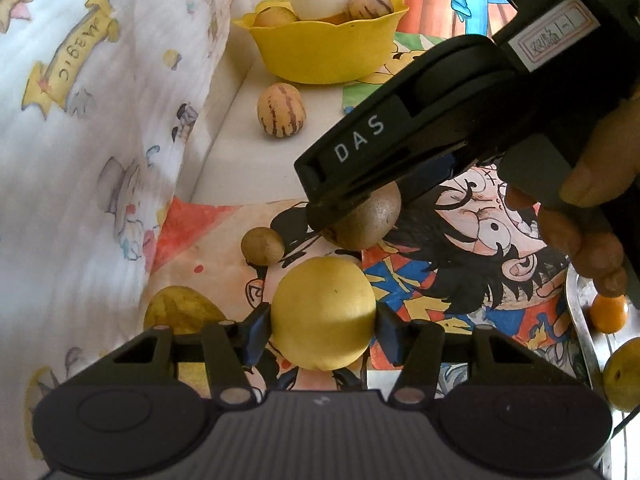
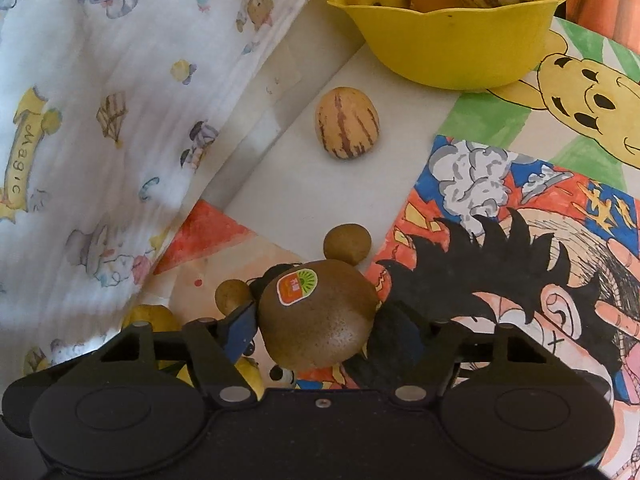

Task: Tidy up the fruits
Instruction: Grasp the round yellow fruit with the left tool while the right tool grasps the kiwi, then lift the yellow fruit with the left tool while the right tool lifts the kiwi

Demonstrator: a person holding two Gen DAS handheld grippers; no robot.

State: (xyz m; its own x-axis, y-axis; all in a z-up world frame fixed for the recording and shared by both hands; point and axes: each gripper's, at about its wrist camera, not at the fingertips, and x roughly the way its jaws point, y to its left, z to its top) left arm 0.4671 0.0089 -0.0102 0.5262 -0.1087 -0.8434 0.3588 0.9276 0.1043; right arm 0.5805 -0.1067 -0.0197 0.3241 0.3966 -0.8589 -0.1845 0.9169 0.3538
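On a worktop [image 2: 320,184] papered with cartoon drawings (printed curtain [image 1: 100,140] alongside), the left tool [image 1: 323,326] clamps a lemon [image 1: 323,316]; the right tool [image 2: 316,326] clamps a kiwi [image 2: 316,320]. Yellow bowl [image 2: 448,40] behind.

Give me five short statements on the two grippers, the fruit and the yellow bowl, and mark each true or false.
1. The left gripper has a round yellow fruit between its fingers. True.
2. The right gripper is at a striped melon. False: a brown kiwi with a sticker.
3. The yellow scalloped plastic bowl is empty. False: it holds fruit.
4. One striped cream-coloured melon lies outside the bowl. True.
5. The kiwi's sticker is blue. False: orange and green.
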